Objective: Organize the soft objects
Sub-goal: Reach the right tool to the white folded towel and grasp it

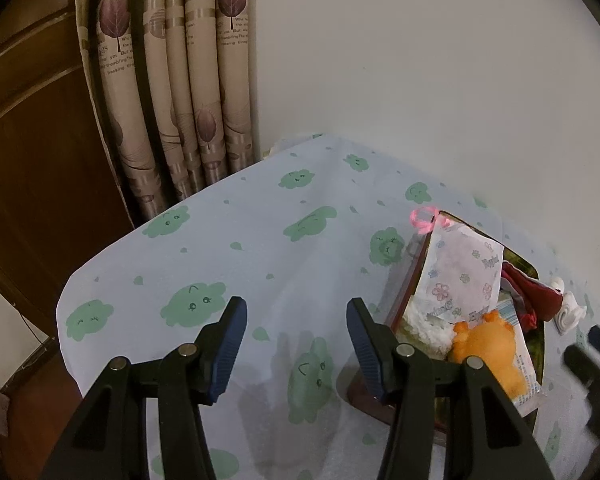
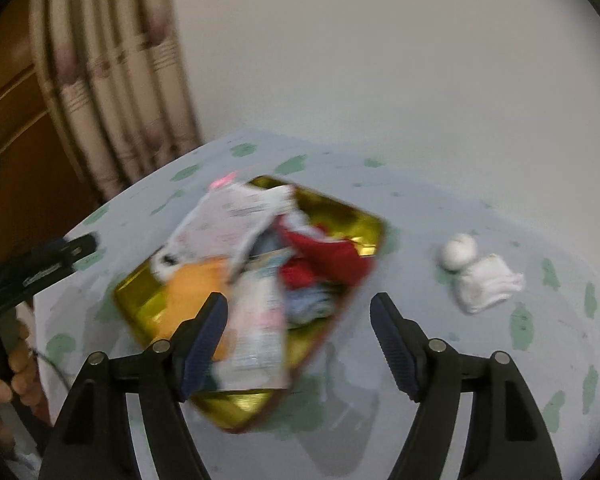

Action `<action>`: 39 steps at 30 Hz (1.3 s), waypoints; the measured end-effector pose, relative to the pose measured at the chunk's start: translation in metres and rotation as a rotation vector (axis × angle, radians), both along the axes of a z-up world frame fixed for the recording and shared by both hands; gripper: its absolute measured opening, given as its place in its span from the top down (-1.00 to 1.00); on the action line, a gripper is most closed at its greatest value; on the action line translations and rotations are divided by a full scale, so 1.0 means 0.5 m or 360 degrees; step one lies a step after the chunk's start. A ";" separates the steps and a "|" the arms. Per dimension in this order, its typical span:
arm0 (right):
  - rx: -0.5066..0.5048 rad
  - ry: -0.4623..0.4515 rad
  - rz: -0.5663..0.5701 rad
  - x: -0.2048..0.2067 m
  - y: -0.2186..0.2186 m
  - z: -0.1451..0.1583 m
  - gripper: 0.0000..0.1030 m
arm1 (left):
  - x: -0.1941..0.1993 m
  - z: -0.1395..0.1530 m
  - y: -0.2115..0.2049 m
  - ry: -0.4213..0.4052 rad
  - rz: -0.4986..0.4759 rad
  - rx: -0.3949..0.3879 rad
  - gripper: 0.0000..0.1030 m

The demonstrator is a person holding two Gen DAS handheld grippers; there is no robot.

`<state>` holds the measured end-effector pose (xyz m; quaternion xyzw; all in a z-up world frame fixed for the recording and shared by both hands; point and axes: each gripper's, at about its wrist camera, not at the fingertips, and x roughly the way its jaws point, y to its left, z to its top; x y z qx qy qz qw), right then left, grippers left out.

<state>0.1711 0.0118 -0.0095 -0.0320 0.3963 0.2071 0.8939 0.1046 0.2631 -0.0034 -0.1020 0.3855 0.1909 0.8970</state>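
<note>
A gold tin tray (image 2: 364,220) sits on the table, full of soft things: an orange plush toy (image 1: 488,348), a flowered white packet (image 1: 460,276), a red cloth (image 2: 332,256) and a blue cloth (image 2: 308,300). The tray also shows in the left wrist view (image 1: 538,364). A white rolled sock (image 2: 480,270) lies on the table right of the tray; it also shows in the left wrist view (image 1: 568,312). My left gripper (image 1: 296,312) is open and empty, left of the tray. My right gripper (image 2: 300,308) is open and empty, above the tray's near side. The right wrist view is blurred.
The table carries a pale blue cloth with green cloud prints (image 1: 220,260). A patterned curtain (image 1: 172,80) and a wooden door (image 1: 28,140) stand behind on the left, a white wall (image 1: 420,60) behind. The table's left edge (image 1: 64,320) drops off near my left gripper.
</note>
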 end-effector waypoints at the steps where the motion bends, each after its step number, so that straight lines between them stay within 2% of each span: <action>1: 0.0006 0.0004 -0.0037 0.009 -0.018 0.000 -0.38 | 0.000 -0.001 0.000 0.0002 -0.0001 0.0000 -0.03; 5: -0.0039 0.0018 -0.0211 0.051 -0.089 -0.012 -0.42 | 0.000 0.000 -0.001 0.0005 -0.0002 0.0005 -0.03; 7: -0.0056 0.0050 -0.0300 0.075 -0.123 -0.024 -0.48 | 0.001 0.000 -0.001 0.0005 -0.0001 0.0005 -0.03; 14: -0.0058 0.0206 -0.0593 0.164 -0.202 -0.081 -0.48 | 0.003 -0.001 -0.001 0.0012 -0.0007 0.0005 -0.03; 22: -0.0036 0.0355 -0.0811 0.241 -0.198 -0.154 -0.48 | 0.014 -0.007 -0.002 0.0033 -0.0035 0.0022 -0.03; 31: -0.0096 0.0371 -0.0985 0.289 -0.219 -0.206 -0.44 | 0.016 -0.011 -0.003 0.0045 -0.0049 0.0035 -0.03; 33: -0.0098 0.0360 -0.0956 0.287 -0.229 -0.213 -0.30 | 0.016 -0.011 -0.004 0.0048 -0.0052 0.0041 -0.03; 34: -0.0105 0.0329 -0.0918 0.283 -0.235 -0.213 -0.12 | 0.015 -0.010 -0.007 0.0047 -0.0056 0.0049 -0.03; 35: -0.0125 0.0313 -0.0884 0.280 -0.237 -0.212 0.14 | 0.015 -0.009 -0.010 0.0046 -0.0062 0.0066 -0.03; 36: -0.0146 0.0300 -0.0844 0.276 -0.241 -0.211 0.19 | 0.015 -0.008 -0.011 0.0046 -0.0062 0.0075 -0.03; 38: -0.0119 0.0294 -0.0792 0.263 -0.252 -0.206 0.45 | 0.017 -0.009 -0.015 0.0046 -0.0066 0.0086 -0.03; 39: -0.0117 0.0289 -0.0782 0.253 -0.259 -0.203 0.45 | 0.017 -0.009 -0.016 0.0046 -0.0068 0.0092 -0.03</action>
